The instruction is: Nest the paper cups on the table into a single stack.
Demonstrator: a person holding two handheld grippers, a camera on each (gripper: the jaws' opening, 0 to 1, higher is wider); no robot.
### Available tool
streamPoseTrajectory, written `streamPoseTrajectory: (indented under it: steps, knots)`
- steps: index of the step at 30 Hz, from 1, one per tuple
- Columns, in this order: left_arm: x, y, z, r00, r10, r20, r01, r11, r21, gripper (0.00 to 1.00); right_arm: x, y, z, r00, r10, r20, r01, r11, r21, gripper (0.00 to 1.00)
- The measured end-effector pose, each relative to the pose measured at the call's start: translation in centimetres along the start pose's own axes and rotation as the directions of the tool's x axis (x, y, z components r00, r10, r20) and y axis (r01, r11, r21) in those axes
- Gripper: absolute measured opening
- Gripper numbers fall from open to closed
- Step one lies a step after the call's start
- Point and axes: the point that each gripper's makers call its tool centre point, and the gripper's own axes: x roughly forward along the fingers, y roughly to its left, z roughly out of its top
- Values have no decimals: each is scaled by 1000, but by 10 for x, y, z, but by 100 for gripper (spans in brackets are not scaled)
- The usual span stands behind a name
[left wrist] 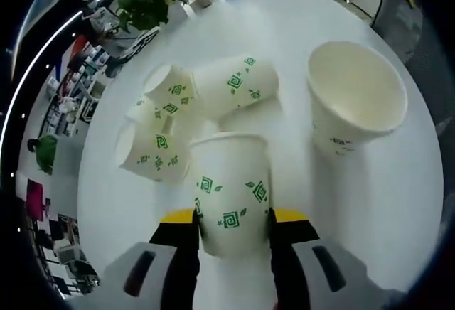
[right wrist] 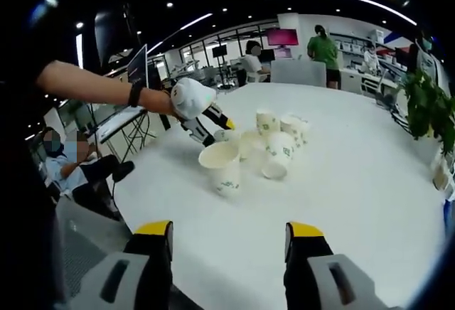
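Left gripper view: left gripper (left wrist: 233,228) clamps a cup (left wrist: 231,193); it should stay level toward the upright cup (left wrist: 353,97) at one o'clock, while right gripper (right wrist: 229,242) gapes empty.

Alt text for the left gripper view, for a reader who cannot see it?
The left gripper holds an upright paper cup between its fingers over a white table. Beyond lie several tipped cups; another upright cup stands to the right.
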Motion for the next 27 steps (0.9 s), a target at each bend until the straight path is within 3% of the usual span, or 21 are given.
streamPoseTrajectory:
  steps: [12, 27]
  knots:
    - [-22, 1, -16, 1000, 23, 13, -22, 998, -54, 35, 14, -6, 29, 999, 30, 30, -29, 999, -21, 62]
    - [-58, 8, -22, 996, 65, 64, -58, 992, -108, 35, 47, -9, 81, 992, 101, 75, -100, 995, -21, 60]
